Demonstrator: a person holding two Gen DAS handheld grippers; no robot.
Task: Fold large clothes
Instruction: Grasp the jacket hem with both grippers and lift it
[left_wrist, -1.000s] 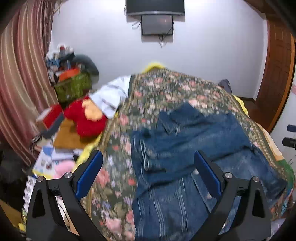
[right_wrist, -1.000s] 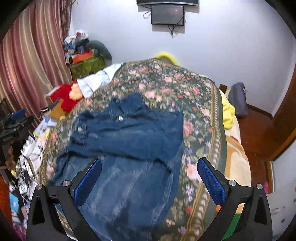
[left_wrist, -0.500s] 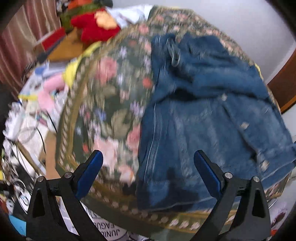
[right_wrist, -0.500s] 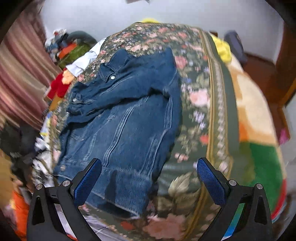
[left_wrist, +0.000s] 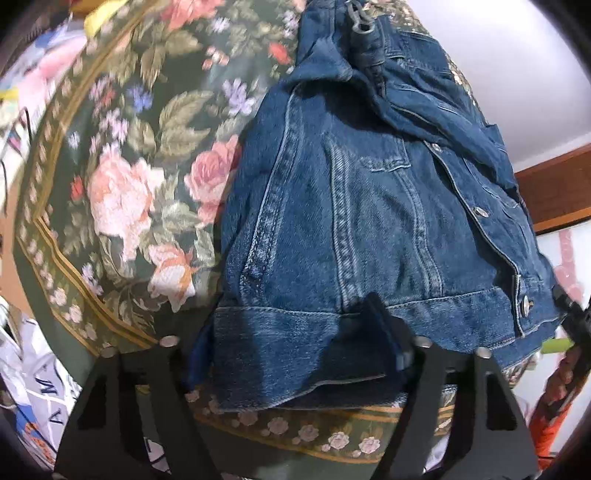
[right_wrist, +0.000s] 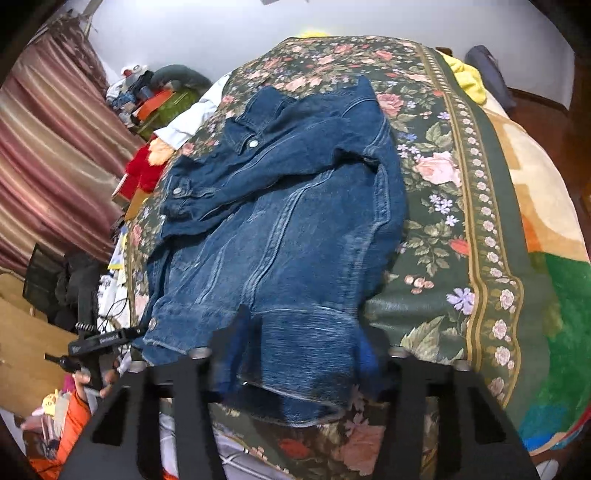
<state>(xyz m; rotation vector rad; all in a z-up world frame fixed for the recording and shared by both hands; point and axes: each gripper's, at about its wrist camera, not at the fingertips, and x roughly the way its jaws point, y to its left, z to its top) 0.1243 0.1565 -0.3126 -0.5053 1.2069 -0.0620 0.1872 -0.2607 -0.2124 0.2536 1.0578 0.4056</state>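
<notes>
Left wrist view: we have the left hand-held gripper (left_wrist: 295, 343) right down at the hem of the denim jacket (left_wrist: 369, 206), one finger on each side of the waistband.
Left jaws: we see them closing in on the hem, with denim bunched between the blue pads, but we cannot tell whether the cloth is pinched tight.
Jacket from the left: it stretches straight ahead of our left hand-held gripper across the floral bedspread (left_wrist: 122, 192), sleeve folded over the chest, metal buttons running up the placket to the right.
Right wrist view: we have the right hand-held gripper (right_wrist: 299, 350) at the other stretch of the same hem (right_wrist: 295, 347).
Right jaws: fingers sit either side of the waistband with fabric between them; whether they actually clamp it, we cannot tell.
Jacket from the right: denim jacket (right_wrist: 280, 206) lies front-up ahead of us, collar at the far end, a sleeve crossed over the body.
Bed: the floral bedspread (right_wrist: 461, 206) spreads out to the right of our right hand-held gripper.
Far left of the right hand-held gripper: striped curtain (right_wrist: 48, 147) and a red plush toy (right_wrist: 144, 170) beside the bed.
</notes>
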